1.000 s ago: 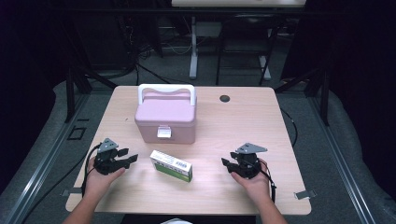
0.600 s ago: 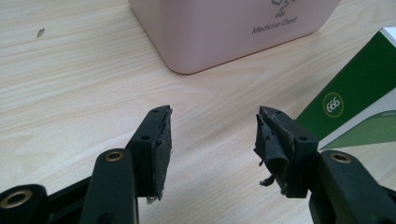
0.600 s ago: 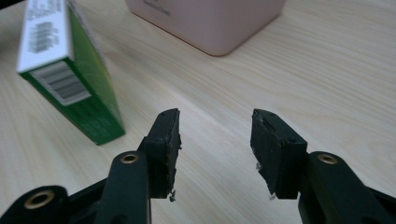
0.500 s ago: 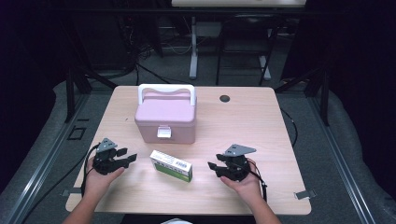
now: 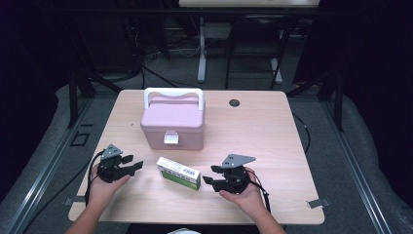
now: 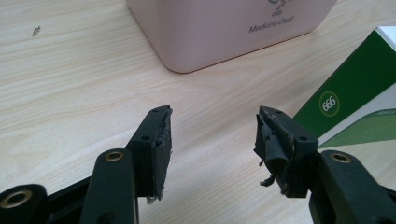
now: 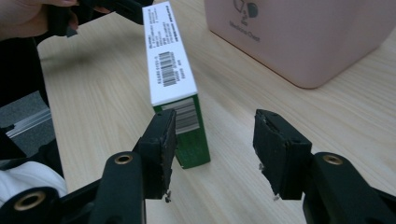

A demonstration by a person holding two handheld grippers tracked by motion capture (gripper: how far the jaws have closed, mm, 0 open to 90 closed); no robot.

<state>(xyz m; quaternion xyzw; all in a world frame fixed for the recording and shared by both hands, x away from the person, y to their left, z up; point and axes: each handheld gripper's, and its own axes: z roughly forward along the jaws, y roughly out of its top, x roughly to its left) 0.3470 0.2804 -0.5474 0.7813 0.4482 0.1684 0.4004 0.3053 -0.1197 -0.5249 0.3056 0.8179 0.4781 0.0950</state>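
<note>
A green and white medicine box [image 5: 178, 173] lies on the wooden table [image 5: 272, 136] in front of a closed pink medicine chest [image 5: 173, 123] with a white handle. My left gripper [image 5: 134, 162] is open at the box's left, its jaws pointing toward the box [image 6: 355, 107] and the chest [image 6: 224, 28]. My right gripper [image 5: 210, 174] is open just right of the box, a short gap away. In the right gripper view the box [image 7: 175, 84] stands just ahead of the left jaw, with the chest [image 7: 308, 32] beyond to the right. Nothing is held.
A small dark round grommet [image 5: 234, 103] sits near the table's far edge. Bare tabletop spreads to the right of the chest. Dark floor, cables and stand legs surround the table. The other hand with its gripper [image 7: 84, 11] appears far off in the right gripper view.
My right gripper has moved left, toward the medicine box. The left gripper has barely shifted. Box and chest stay in place.
</note>
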